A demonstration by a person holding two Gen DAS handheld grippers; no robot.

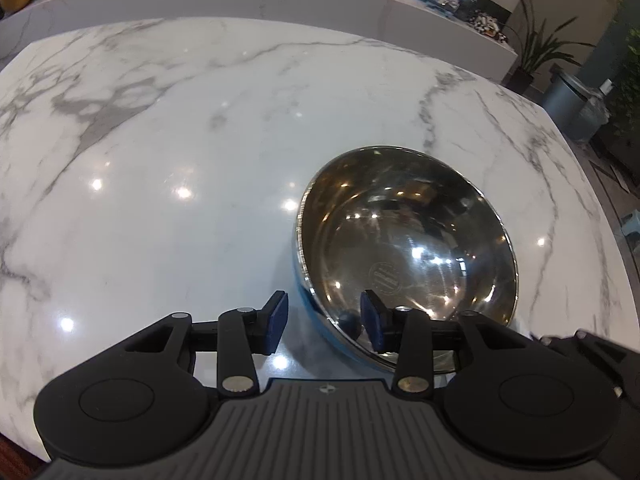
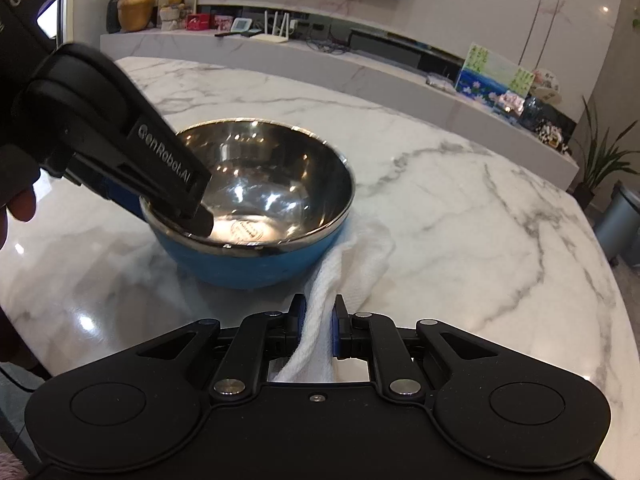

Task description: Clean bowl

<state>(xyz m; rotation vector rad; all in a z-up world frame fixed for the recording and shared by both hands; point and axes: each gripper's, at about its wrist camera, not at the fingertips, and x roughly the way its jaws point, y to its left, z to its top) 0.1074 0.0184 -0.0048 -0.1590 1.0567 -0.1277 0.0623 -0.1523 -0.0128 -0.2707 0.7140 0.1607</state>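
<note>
Two hand-held grippers work over a white, grey-veined marble bench (image 2: pixel 460 216). A round bowl, blue outside and shiny steel inside (image 2: pixel 256 208), stands on the bench near its front edge, and its near rim passes between the left gripper's (image 1: pixel 324 322) spread jaws; the blue pads stand one outside and one inside the rim, and no pad visibly presses on it. The right wrist view shows that gripper reaching down over the bowl's left rim. The right gripper's (image 2: pixel 318 326) jaws pinch a crumpled white cloth (image 2: pixel 352 264), which lies on the bench against the bowl's right side.
</note>
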